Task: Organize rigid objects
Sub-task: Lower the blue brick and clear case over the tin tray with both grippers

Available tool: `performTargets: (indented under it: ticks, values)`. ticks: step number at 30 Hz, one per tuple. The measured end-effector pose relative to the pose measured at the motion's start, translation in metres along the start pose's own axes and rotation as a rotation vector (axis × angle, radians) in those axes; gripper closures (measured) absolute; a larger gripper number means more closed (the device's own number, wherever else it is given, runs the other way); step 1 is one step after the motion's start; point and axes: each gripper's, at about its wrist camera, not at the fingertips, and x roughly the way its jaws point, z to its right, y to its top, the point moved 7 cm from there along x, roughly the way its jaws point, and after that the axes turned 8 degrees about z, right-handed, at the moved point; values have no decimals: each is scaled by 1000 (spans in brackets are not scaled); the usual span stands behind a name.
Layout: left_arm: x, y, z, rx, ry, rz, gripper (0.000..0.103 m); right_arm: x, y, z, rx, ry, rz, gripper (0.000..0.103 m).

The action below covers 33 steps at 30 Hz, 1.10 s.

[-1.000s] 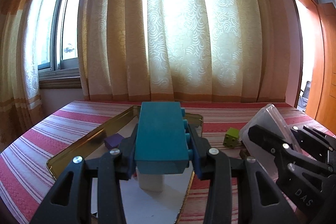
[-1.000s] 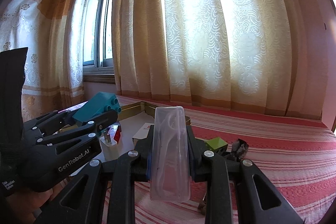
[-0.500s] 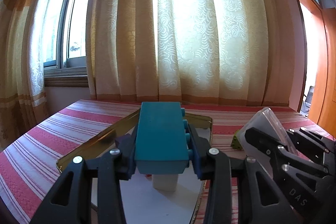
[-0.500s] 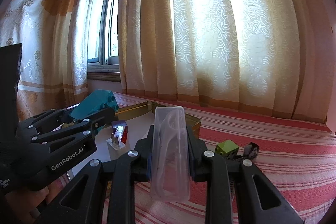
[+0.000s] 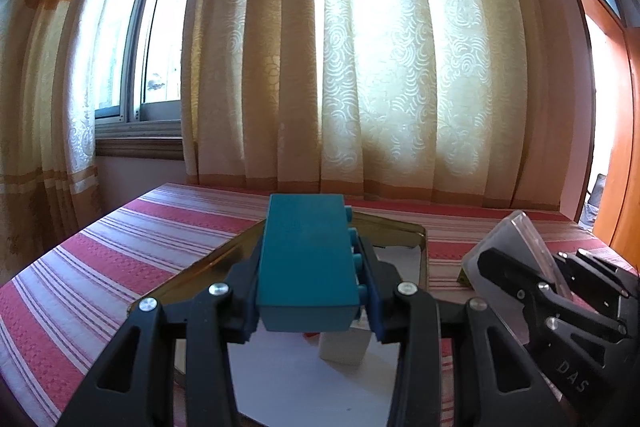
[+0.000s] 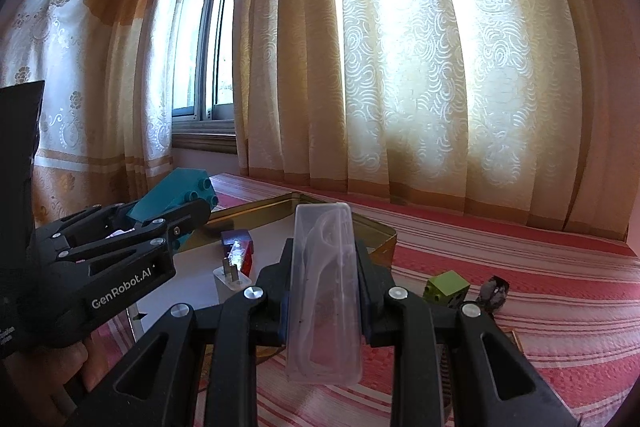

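Both grippers have lifted (tray lower): left gripper (image 5: 310, 291) clamps teal block (image 5: 306, 255), right gripper (image 6: 324, 291) clear case (image 6: 324, 291).

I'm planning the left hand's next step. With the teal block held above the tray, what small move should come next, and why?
Probably lower the left gripper a little and set the teal block on a bare part of the gold tray. The block is clamped and held above the tray's white floor, with the white charger just below it, so steering to one side of the charger seems wise.
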Motion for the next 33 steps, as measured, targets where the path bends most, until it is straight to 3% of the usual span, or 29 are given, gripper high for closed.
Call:
performTargets:
  ticks: [33]
  values:
    - [6,-1,-27,-4,41,-15,62,18,2,-28,-32,44,-13,75]
